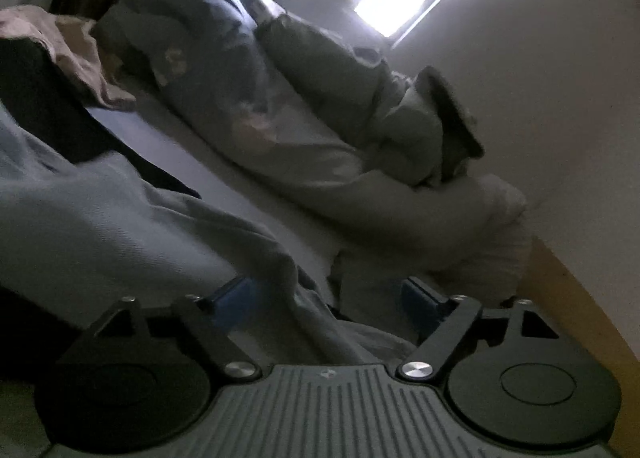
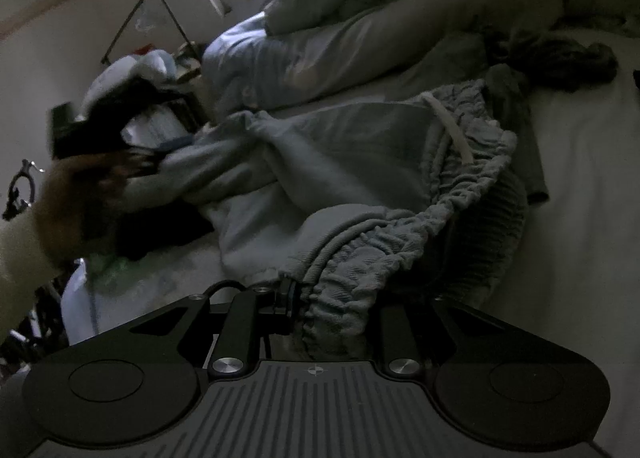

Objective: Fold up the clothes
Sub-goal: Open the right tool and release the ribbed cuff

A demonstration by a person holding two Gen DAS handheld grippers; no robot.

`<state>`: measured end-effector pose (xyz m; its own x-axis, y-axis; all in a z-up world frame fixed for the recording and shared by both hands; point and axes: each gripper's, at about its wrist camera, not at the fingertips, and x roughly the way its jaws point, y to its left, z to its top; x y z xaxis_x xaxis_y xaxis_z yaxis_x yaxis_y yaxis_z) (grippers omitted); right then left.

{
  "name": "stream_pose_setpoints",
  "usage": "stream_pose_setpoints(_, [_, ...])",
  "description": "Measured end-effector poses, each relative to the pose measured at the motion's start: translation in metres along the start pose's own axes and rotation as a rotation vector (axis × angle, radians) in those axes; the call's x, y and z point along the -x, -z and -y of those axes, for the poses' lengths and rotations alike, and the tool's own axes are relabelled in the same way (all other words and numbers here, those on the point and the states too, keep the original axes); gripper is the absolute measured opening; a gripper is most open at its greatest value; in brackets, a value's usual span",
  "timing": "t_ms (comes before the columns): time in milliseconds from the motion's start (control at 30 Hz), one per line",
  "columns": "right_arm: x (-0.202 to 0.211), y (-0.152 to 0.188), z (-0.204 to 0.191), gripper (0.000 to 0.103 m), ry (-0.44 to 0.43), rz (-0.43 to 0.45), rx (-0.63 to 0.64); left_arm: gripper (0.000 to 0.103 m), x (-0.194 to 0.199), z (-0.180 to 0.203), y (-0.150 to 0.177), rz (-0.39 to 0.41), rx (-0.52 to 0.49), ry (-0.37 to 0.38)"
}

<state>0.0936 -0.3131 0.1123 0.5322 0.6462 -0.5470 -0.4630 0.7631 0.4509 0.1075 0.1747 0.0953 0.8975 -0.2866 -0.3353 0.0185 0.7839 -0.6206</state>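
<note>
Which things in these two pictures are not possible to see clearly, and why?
- Right gripper, right wrist view: its right finger is hidden behind the grey sweatpants waistband.
- Person's hand, same view: motion blur hides what it touches.
- Left gripper, left wrist view: open, but dim light hides whether cloth touches the pads.
- Beige garment: cut by the left edge.
</note>
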Motion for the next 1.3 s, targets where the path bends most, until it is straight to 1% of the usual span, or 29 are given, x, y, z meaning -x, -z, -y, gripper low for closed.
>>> stream_pose_setpoints(100, [-0.001, 0.002, -0.002, 0.025, 0.008, -0.006, 0.016, 0.087, 0.034, 0.000, 0.004, -0.013, 0.003, -0.008])
stream_pose_setpoints(200, [-0.006, 0.004, -0.005, 0.028, 0.017, -0.023, 0.026, 0.087, 0.063, -0.002, 0.011, -0.032, 0.000, -0.015])
stream_pose_setpoints(300, [-0.016, 0.008, -0.011, 0.048, 0.013, -0.059, 0.052, 0.087, 0.086, -0.005, 0.016, -0.055, -0.007, -0.040])
stream_pose_setpoints(333, [-0.021, 0.010, -0.015, 0.049, 0.008, -0.081, 0.062, 0.087, 0.096, -0.006, 0.017, -0.056, -0.008, -0.055])
stream_pose_setpoints(400, [-0.029, 0.013, -0.024, 0.051, 0.004, -0.108, 0.085, 0.087, 0.121, -0.008, 0.012, -0.012, 0.005, -0.080])
stream_pose_setpoints(467, [-0.032, 0.015, -0.035, 0.048, 0.010, -0.096, 0.108, 0.087, 0.150, -0.011, 0.004, 0.052, 0.032, -0.101])
stream_pose_setpoints(500, [-0.033, 0.016, -0.040, 0.041, 0.013, -0.091, 0.119, 0.087, 0.166, -0.012, -0.003, 0.094, 0.055, -0.106])
stream_pose_setpoints(533, [-0.031, 0.015, -0.041, 0.026, 0.016, -0.077, 0.116, 0.088, 0.178, -0.013, -0.010, 0.128, 0.071, -0.108])
stream_pose_setpoints(567, [-0.024, 0.012, -0.038, 0.017, 0.012, -0.053, 0.094, 0.088, 0.191, -0.013, -0.017, 0.160, 0.077, -0.116])
stream_pose_setpoints(600, [-0.016, 0.008, -0.033, 0.013, -0.010, -0.026, 0.064, 0.088, 0.204, -0.010, -0.025, 0.189, 0.071, -0.131])
stream_pose_setpoints(700, [0.018, -0.007, -0.011, 0.013, -0.108, 0.083, -0.025, 0.088, 0.234, 0.002, -0.044, 0.262, 0.032, -0.176])
stream_pose_setpoints(800, [0.054, -0.019, 0.020, 0.013, -0.213, 0.224, -0.171, 0.089, 0.267, 0.017, -0.061, 0.339, 0.010, -0.198])
stream_pose_setpoints(867, [0.071, -0.024, 0.038, 0.013, -0.248, 0.283, -0.252, 0.092, 0.285, 0.026, -0.069, 0.383, -0.004, -0.211])
stream_pose_setpoints(933, [0.077, -0.024, 0.050, 0.014, -0.241, 0.293, -0.292, 0.095, 0.299, 0.032, -0.073, 0.410, -0.013, -0.224])
stream_pose_setpoints(967, [0.078, -0.024, 0.055, 0.014, -0.232, 0.293, -0.308, 0.096, 0.302, 0.033, -0.074, 0.412, -0.019, -0.230])
stream_pose_setpoints(1000, [0.077, -0.023, 0.061, 0.014, -0.222, 0.279, -0.324, 0.096, 0.304, 0.034, -0.073, 0.411, -0.028, -0.237])
stream_pose_setpoints(1033, [0.071, -0.022, 0.065, 0.015, -0.199, 0.243, -0.331, 0.096, 0.304, 0.033, -0.073, 0.410, -0.037, -0.242])
stream_pose_setpoints(1133, [0.052, -0.015, 0.072, 0.021, -0.102, 0.111, -0.332, 0.096, 0.298, 0.024, -0.066, 0.394, -0.037, -0.257])
stream_pose_setpoints(1200, [0.045, -0.011, 0.063, 0.023, -0.041, 0.047, -0.267, 0.096, 0.293, 0.015, -0.061, 0.375, -0.017, -0.261])
stream_pose_setpoints(1267, [0.041, -0.006, 0.050, 0.027, 0.014, -0.001, -0.183, 0.097, 0.291, 0.004, -0.057, 0.360, 0.004, -0.262])
stream_pose_setpoints(1300, [0.042, -0.002, 0.043, 0.037, 0.038, -0.014, -0.139, 0.097, 0.292, -0.001, -0.055, 0.354, 0.014, -0.264])
